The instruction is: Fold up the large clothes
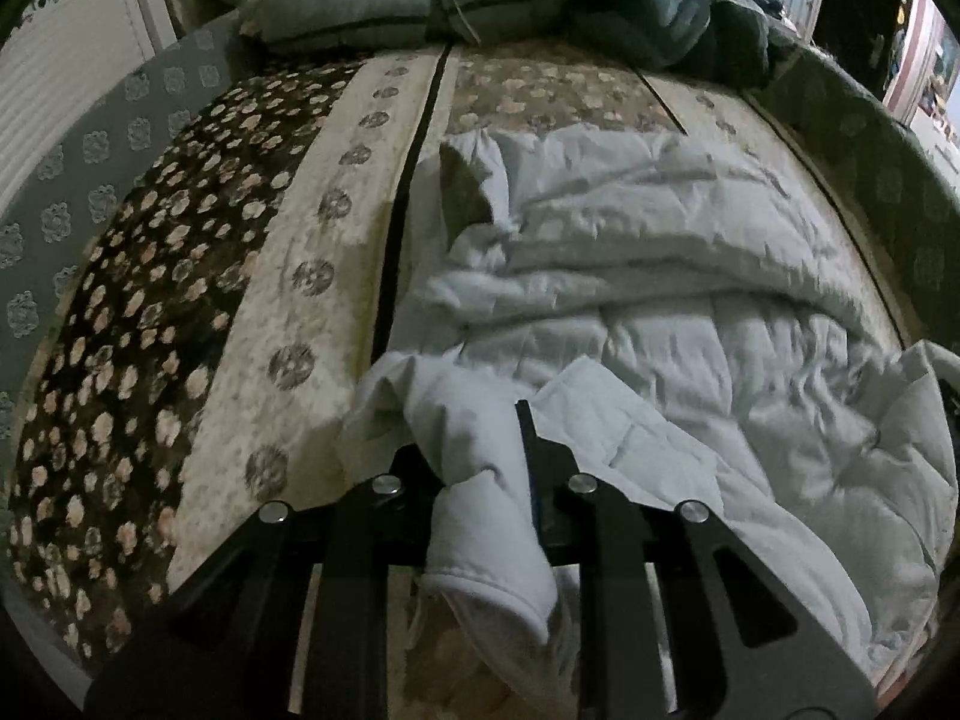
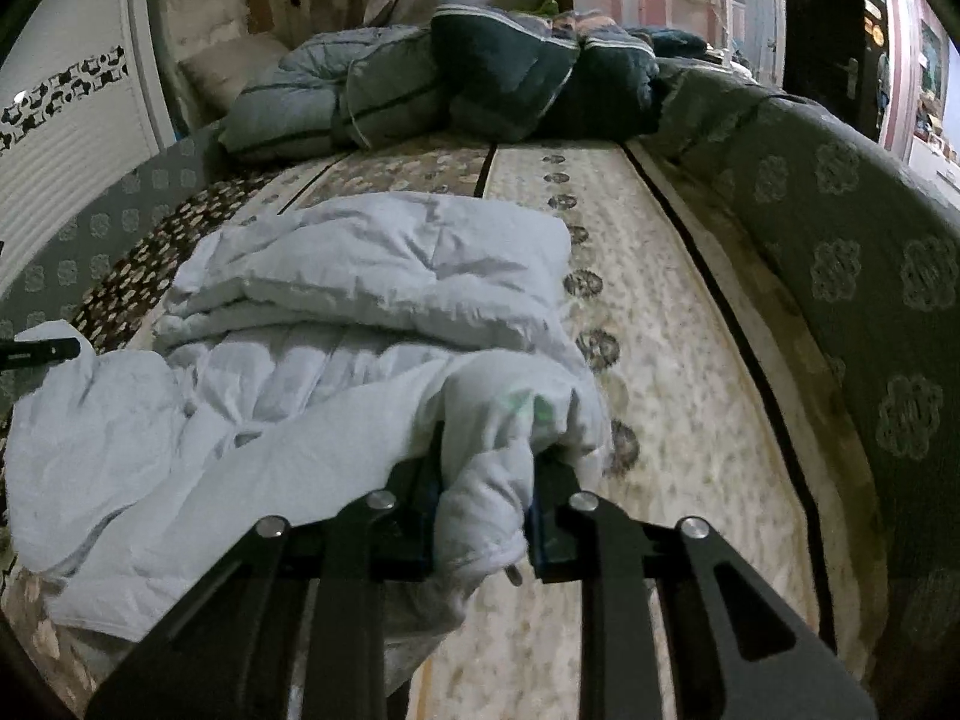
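Note:
A large white quilted garment [image 1: 660, 276] lies crumpled on the patterned bedspread [image 1: 282, 312]. My left gripper [image 1: 480, 456] is shut on a bunched edge of the garment at its near left side, the cloth hanging down between the fingers. In the right wrist view the same garment [image 2: 372, 276] lies partly folded over itself, and my right gripper [image 2: 483, 480] is shut on its near right edge. The tip of the left gripper [image 2: 42, 351] shows at the far left of that view.
Folded grey and dark blue quilts [image 2: 432, 78] are piled at the head of the bed. A grey patterned bed side [image 2: 840, 252] runs along the right. A white cabinet [image 2: 66, 138] stands at the left. An open doorway [image 2: 828, 30] is at the back right.

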Motion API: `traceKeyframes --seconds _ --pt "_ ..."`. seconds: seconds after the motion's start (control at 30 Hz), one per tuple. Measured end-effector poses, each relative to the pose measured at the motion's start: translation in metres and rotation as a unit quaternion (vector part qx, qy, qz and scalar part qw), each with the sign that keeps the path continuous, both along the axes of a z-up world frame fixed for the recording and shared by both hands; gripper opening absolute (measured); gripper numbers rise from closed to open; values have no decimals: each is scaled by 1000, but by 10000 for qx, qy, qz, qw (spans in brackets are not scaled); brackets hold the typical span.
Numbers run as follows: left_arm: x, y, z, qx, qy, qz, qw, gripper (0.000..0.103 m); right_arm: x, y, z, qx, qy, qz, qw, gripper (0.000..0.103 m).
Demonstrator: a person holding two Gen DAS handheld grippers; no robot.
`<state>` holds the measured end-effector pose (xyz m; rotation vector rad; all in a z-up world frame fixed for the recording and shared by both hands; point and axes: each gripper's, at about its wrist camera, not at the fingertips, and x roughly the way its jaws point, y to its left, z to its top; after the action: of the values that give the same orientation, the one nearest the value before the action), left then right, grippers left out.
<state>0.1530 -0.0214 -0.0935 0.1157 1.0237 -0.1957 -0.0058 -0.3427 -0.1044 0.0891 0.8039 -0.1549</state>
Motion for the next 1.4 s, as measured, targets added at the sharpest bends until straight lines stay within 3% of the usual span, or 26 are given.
traceKeyframes --seconds 0.1,0.3,0.47,0.6,0.73,0.83,0.93,1.13,1.27,1.4 --pt "18 -8 -2 -41 -54 -6 10000 19 24 0 1 -51 25 22 10000 21" --pt "61 -12 -2 -525 7 149 9985 18 66 -8 0 -15 -81 -216 9997 19" --pt "80 -7 36 -954 -417 221 9943 17 82 -30 23 350 -482 -620 9963 19" --pt "95 3 71 -1456 -736 424 9857 18 93 -53 58 705 -975 -929 9884 19" --pt "126 7 99 -1771 -897 692 9777 18 126 -59 89 540 -1226 -1012 9858 19" --pt "167 1 103 -1720 -815 884 9777 18 172 -69 98 433 -1185 -1115 9857 19" --pt "216 -15 83 -1486 -540 977 9826 18 220 -80 90 403 -950 -1248 9868 19" --pt "309 -36 -6 -1198 541 1323 9824 20 306 -103 29 336 43 -1432 9891 19" --pt "317 -51 -41 -883 583 1225 9868 21 323 -103 -16 264 502 -1412 9883 19" --pt "320 -55 -42 -688 641 1095 9895 20 318 -105 -22 425 542 -1336 9886 20"
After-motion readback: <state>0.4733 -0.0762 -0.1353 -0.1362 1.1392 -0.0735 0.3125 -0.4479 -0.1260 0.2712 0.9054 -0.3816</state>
